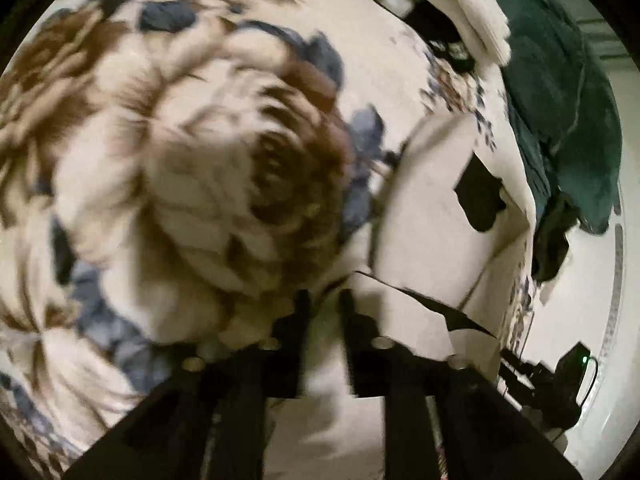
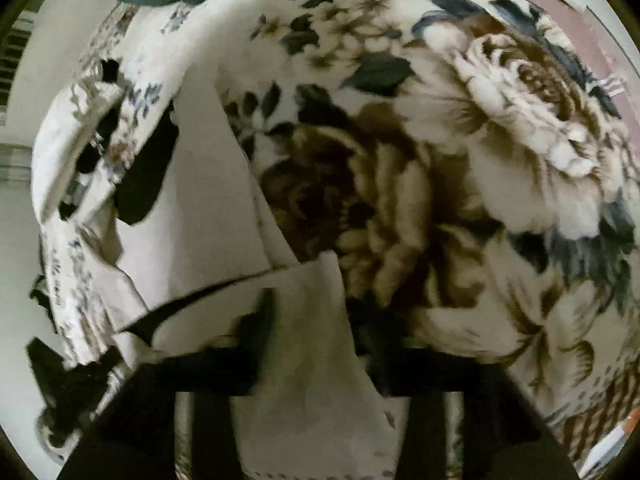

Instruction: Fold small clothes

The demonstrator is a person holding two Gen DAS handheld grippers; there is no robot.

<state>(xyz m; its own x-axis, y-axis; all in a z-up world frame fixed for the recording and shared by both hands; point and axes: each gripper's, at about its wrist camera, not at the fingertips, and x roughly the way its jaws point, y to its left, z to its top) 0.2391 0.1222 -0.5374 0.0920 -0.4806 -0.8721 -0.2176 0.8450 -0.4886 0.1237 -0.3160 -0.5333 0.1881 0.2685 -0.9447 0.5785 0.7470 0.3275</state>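
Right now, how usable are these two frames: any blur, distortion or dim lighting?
Left wrist: heavy motion blur smears the floral blanket; the white garment stays readable. Right wrist: milder blur, blanket flowers legible, white garment edges soft. Both: strong fisheye curvature, dim warm light, dark vignette corners.

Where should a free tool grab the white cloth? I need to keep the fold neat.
Judging by its pose, grip the white cloth at its loose pointed corner, coming from the near side. That corner lies flat on the floral blanket, with open edges.
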